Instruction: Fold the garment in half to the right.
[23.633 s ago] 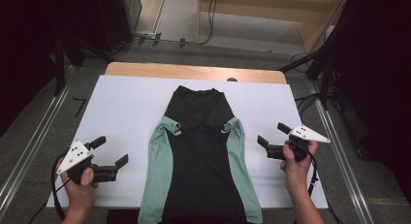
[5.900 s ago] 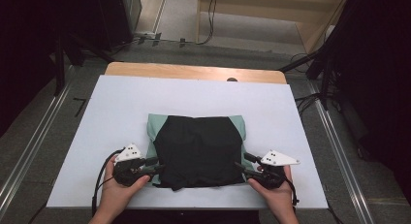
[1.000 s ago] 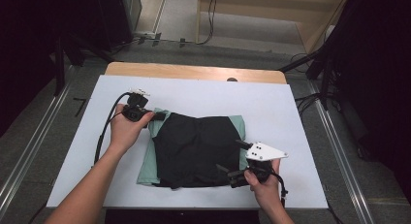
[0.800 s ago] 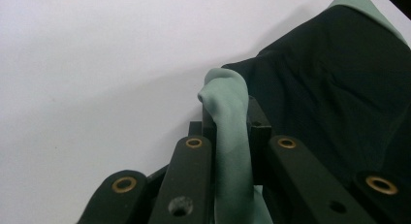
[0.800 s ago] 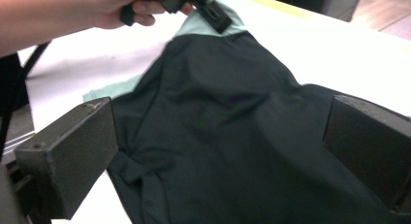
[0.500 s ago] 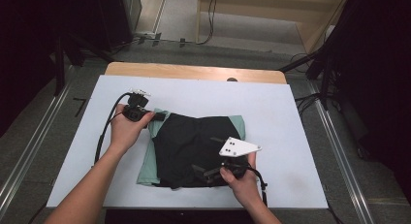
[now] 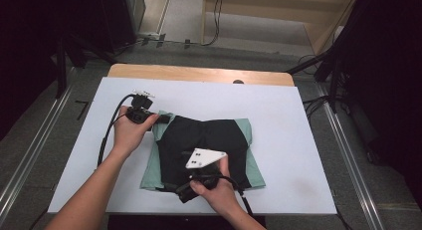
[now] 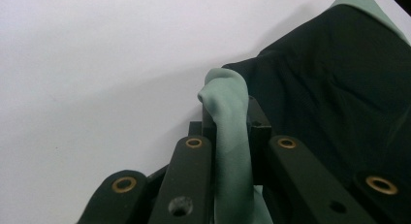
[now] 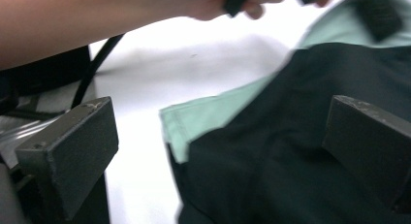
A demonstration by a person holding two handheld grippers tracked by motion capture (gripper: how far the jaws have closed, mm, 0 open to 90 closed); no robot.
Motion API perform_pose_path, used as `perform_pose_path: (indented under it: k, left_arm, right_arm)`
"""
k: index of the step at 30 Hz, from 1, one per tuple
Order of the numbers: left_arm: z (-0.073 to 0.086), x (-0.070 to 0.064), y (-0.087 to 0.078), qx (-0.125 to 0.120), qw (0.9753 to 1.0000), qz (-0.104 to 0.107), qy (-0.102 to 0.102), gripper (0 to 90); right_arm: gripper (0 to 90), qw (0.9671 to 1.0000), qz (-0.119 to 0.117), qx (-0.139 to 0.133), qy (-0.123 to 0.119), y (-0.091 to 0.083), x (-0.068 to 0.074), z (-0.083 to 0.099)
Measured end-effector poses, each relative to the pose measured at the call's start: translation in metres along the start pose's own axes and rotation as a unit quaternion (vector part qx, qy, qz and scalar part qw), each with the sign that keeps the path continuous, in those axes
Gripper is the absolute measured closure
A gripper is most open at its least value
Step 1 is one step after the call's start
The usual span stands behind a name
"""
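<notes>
The shirt [image 7: 201,150] looks soft and floppy; the left gripper [image 7: 160,119] pinches its 10 o'clock corner; the right gripper [image 9: 213,151] gapes wide at its 7 o'clock corner, a good spot to grab.

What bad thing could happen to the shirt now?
The left gripper pinches just a small green fold of the shirt; a pull might let it slip out. The right gripper has its jaws wide open over the near-left corner, so it may grab only the top black layer and mess up the folds.

The right gripper [image 7: 185,191] hides the shirt's [image 7: 209,140] near hem.
</notes>
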State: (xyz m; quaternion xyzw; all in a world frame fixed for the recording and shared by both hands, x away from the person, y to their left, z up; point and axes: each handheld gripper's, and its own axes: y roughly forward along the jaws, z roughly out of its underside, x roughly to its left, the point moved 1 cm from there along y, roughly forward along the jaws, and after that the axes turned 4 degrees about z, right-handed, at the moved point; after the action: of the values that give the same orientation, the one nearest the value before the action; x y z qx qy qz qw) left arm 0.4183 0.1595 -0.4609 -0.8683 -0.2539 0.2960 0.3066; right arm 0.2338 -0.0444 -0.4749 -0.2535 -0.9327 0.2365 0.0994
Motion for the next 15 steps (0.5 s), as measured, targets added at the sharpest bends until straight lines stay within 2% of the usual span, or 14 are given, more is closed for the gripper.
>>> perform_pose_path:
  k: [6, 8, 15]
  left_arm:
    - [0.000, 0.000, 0.000, 0.002, 1.0000, 0.001, -0.001, 83.8]
    - [0.000, 0.001, 0.000, 0.002, 1.0000, 0.003, -0.001, 83.8]
    - [0.000, 0.001, -0.001, 0.001, 1.0000, 0.004, -0.002, 83.8]
  right_arm:
    - [0.0, 0.9993, -0.023, 0.021, -0.020, 0.028, 0.021, -0.004]
    - [4.2, 0.9989, -0.030, 0.028, -0.023, 0.038, 0.026, -0.004]
    - [13.3, 0.9974, -0.040, 0.059, -0.012, 0.065, 0.036, -0.002]
